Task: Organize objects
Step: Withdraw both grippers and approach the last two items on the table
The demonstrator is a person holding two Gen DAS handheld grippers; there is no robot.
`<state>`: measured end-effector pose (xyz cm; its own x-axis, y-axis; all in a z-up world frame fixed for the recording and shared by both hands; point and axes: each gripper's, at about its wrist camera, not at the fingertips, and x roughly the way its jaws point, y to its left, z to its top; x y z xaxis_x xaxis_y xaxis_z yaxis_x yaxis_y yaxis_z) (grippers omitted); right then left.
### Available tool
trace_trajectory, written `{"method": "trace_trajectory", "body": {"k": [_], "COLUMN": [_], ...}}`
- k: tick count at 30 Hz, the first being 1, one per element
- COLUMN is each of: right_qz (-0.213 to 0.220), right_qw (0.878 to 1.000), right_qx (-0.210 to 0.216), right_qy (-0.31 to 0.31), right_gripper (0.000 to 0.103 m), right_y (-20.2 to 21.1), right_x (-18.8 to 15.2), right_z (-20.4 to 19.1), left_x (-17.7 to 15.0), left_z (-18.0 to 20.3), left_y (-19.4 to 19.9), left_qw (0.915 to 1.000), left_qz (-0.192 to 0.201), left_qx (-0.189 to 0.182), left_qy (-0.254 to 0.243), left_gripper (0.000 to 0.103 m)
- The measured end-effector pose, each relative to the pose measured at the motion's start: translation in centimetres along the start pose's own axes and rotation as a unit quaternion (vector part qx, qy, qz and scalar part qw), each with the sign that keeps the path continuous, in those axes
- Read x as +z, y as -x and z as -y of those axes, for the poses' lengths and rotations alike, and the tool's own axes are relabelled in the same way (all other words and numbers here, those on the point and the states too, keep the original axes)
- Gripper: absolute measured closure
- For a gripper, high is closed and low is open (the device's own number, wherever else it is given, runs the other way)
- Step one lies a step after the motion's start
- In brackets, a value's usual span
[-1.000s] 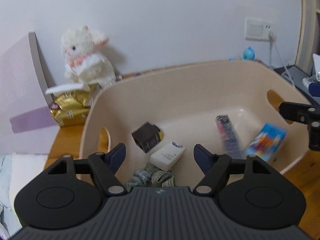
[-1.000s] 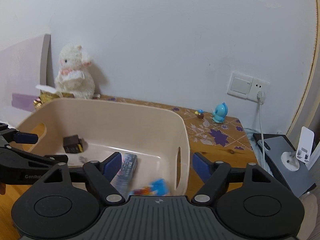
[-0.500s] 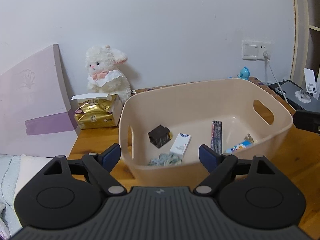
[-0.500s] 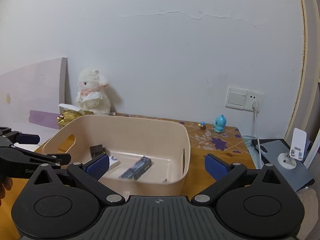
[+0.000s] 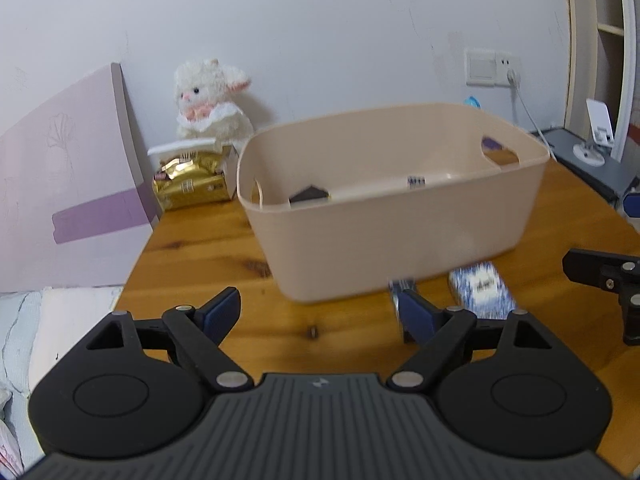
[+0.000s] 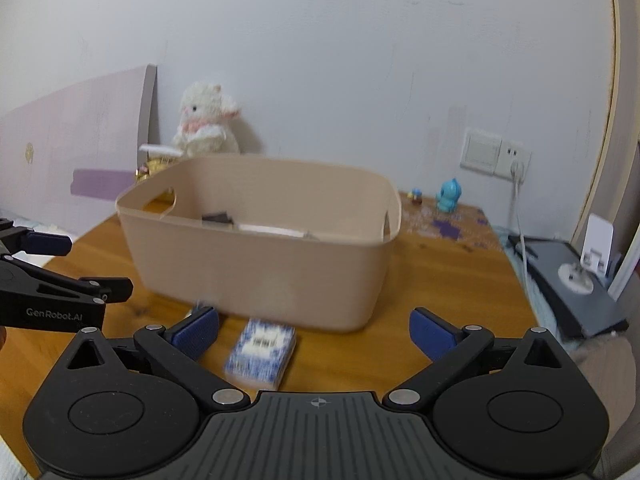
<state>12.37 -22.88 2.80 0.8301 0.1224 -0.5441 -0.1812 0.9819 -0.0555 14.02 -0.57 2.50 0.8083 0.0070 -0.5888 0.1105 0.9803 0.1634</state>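
Observation:
A beige plastic basket (image 5: 400, 232) stands on the wooden table (image 5: 208, 256); it also shows in the right wrist view (image 6: 260, 268). Inside it I see a dark box (image 5: 308, 194) and little else over the rim. A blue-and-white patterned box (image 5: 482, 288) lies on the table in front of the basket, also in the right wrist view (image 6: 262, 346). A dark striped item (image 5: 402, 292) lies beside it, partly hidden by my finger. My left gripper (image 5: 320, 314) is open and empty. My right gripper (image 6: 314, 332) is open and empty, just above the patterned box.
A white plush lamb (image 5: 210, 100) sits on a gold packet (image 5: 188, 184) at the back left. A pink board (image 5: 60, 184) leans at the left. A blue figurine (image 6: 448, 196), wall socket (image 6: 494, 156) and grey device (image 6: 572, 280) are at the right.
Both grippers have pulled back and lowered from above the basket to in front of it. The patterned box and the striped item in front of the basket have come into view.

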Motion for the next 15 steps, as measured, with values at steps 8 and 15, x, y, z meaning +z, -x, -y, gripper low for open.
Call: {"method": "trace_trajectory", "body": {"k": [8,15], "right_qz": [-0.043,-0.072], "right_qw": [0.999,0.997], "right_qx": [0.008,0.015], "right_qy": [0.003,0.014], "right_gripper": [0.000,0.000], "right_y": [-1.3,-3.0], "right_x": [-3.1,-4.6], "right_z": [-0.4,-1.3], "left_x": [-2.7,-4.3], "left_z": [0.7,0.9], "left_y": [-1.2,-3.0], "left_qw": [0.9994,0.9978], "left_qz": [-0.032,-0.063], "left_qx": [-0.009,-0.016], "left_qy": [-0.012,-0.012], "left_gripper": [0.016,0.016]}}
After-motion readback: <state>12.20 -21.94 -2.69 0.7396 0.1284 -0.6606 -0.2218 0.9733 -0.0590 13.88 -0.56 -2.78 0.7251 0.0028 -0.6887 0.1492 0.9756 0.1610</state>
